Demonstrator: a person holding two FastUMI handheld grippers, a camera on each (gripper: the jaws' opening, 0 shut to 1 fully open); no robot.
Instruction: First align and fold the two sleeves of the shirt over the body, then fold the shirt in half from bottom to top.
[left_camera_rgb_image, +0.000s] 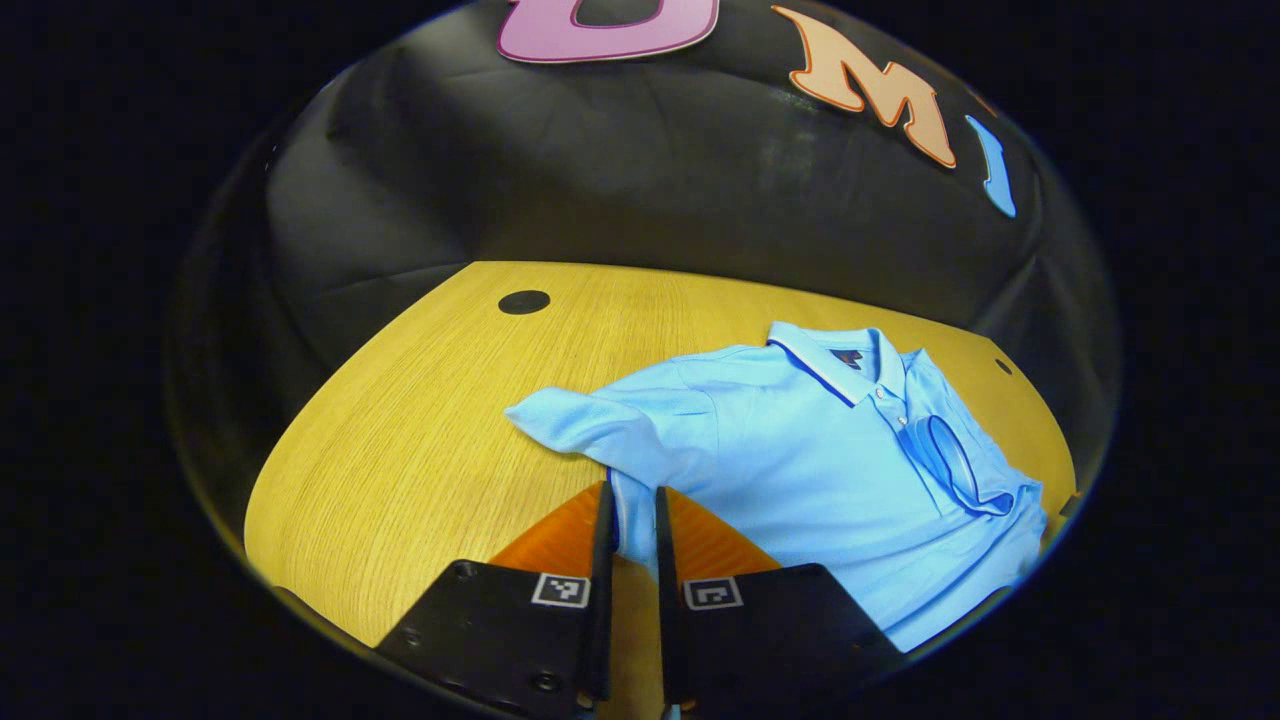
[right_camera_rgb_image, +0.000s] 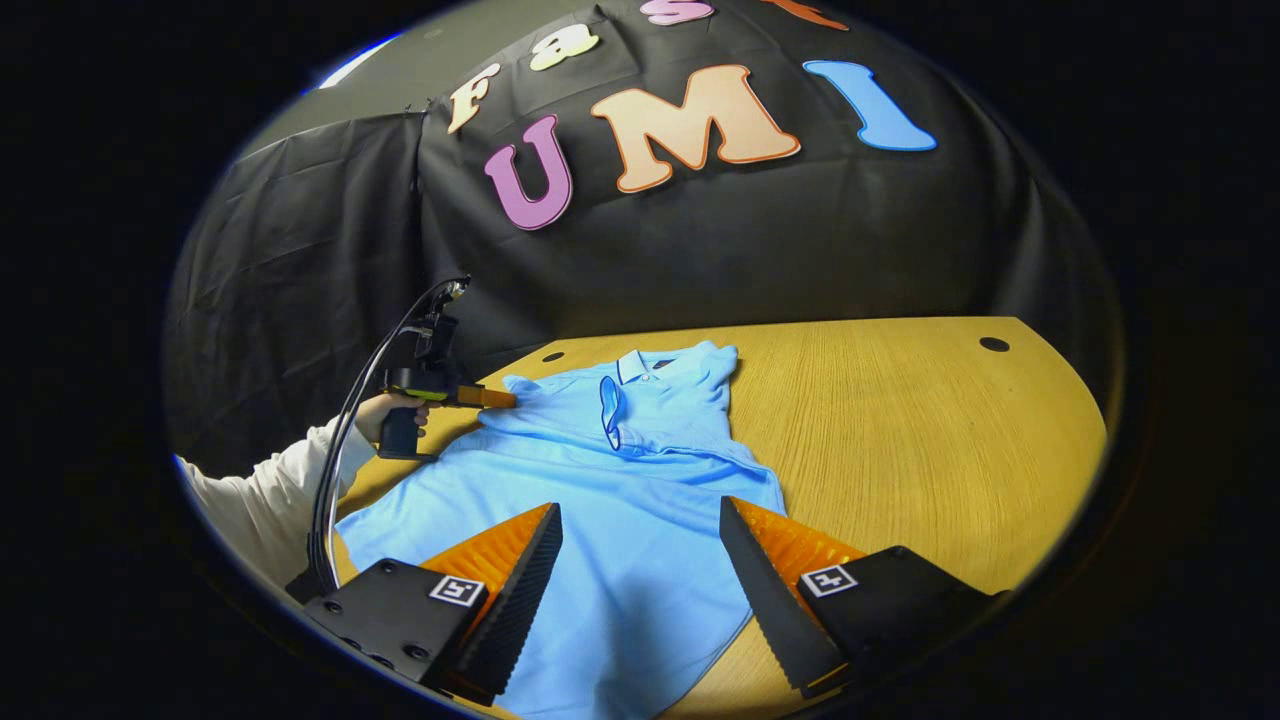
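A light blue polo shirt (left_camera_rgb_image: 800, 450) lies face up on the wooden table (left_camera_rgb_image: 420, 400), collar toward the wall. One sleeve (left_camera_rgb_image: 955, 460) is folded across the chest. The other sleeve (left_camera_rgb_image: 580, 420) is spread out flat on the wood. My left gripper (left_camera_rgb_image: 634, 500) is shut on the shirt's side edge just under that spread sleeve, with a strip of blue cloth between its fingers. In the right gripper view the left gripper (right_camera_rgb_image: 505, 398) touches the shirt (right_camera_rgb_image: 620, 600) by the shoulder. My right gripper (right_camera_rgb_image: 640, 505) hangs open over the shirt's lower body.
A hand (right_camera_rgb_image: 385, 408) in a white sleeve (right_camera_rgb_image: 260, 490) holds the left gripper, and a cable (right_camera_rgb_image: 350, 450) loops down from it. The table (right_camera_rgb_image: 900, 420) has dark round holes (left_camera_rgb_image: 524, 301) (right_camera_rgb_image: 994, 344) near its far edge. The black cloth wall stands behind the table.
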